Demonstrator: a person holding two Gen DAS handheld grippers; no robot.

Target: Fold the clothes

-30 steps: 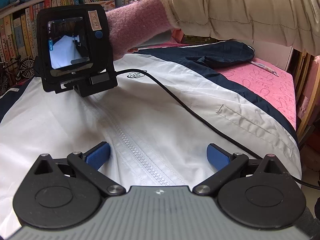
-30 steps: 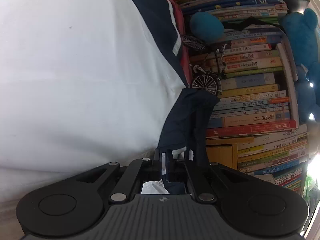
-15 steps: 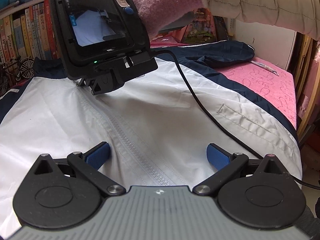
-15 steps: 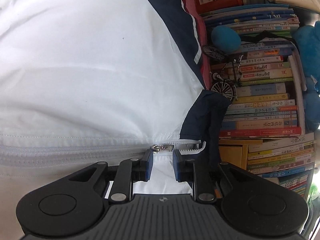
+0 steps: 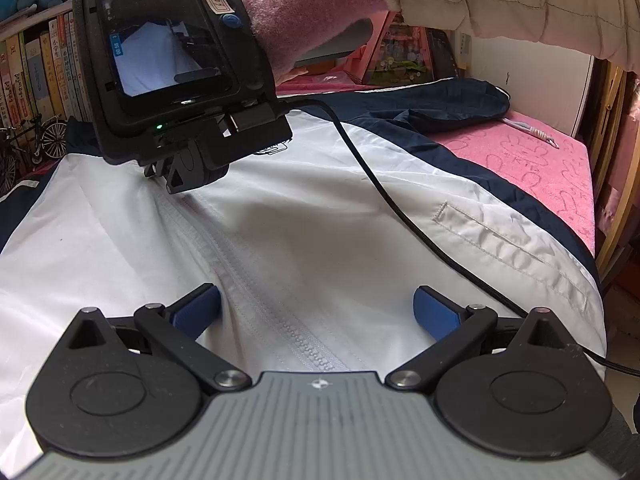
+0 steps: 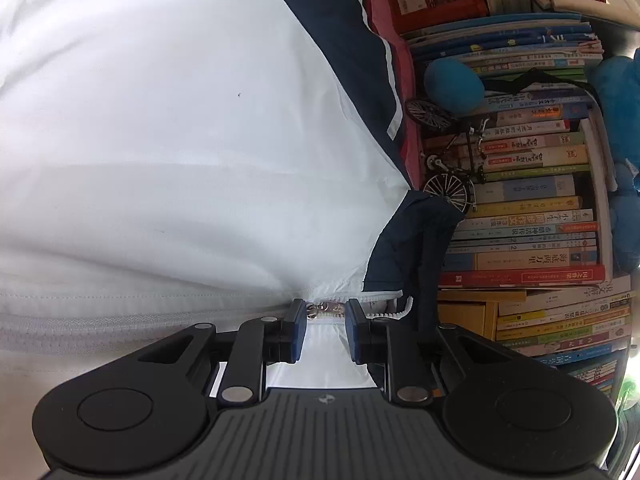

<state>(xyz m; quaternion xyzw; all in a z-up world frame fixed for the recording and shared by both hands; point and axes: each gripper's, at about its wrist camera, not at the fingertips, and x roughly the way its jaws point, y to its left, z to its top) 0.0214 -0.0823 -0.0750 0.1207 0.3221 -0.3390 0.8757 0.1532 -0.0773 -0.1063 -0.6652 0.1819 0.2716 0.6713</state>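
A white jacket (image 5: 320, 208) with navy sides lies spread flat on a pink bed cover (image 5: 552, 168), its zipper (image 5: 256, 292) closed down the middle. My left gripper (image 5: 316, 308) hovers wide open over the lower zipper, nothing between its blue pads. In the right wrist view the same jacket (image 6: 160, 120) fills the left. My right gripper (image 6: 326, 336) is open by a small gap at the neck, with the zipper pull (image 6: 326, 307) just beyond its tips. The navy collar (image 6: 416, 248) stands loose beside it. The right gripper's screen housing (image 5: 172, 64) hangs above the chest, held by a pink-sleeved arm (image 5: 320, 4).
A black cable (image 5: 400, 208) trails from the right gripper across the jacket's pocket side. A navy sleeve (image 5: 452, 104) lies folded at the far right, a pen (image 5: 528, 132) beside it. Shelved books (image 6: 528, 208), a model bicycle (image 6: 448, 152) and blue plush toys (image 6: 452, 80) border the collar end.
My right gripper has let go of the navy collar and its jaws have parted near the zipper pull. It has risen and come nearer to the left wrist camera. The left gripper has not moved.
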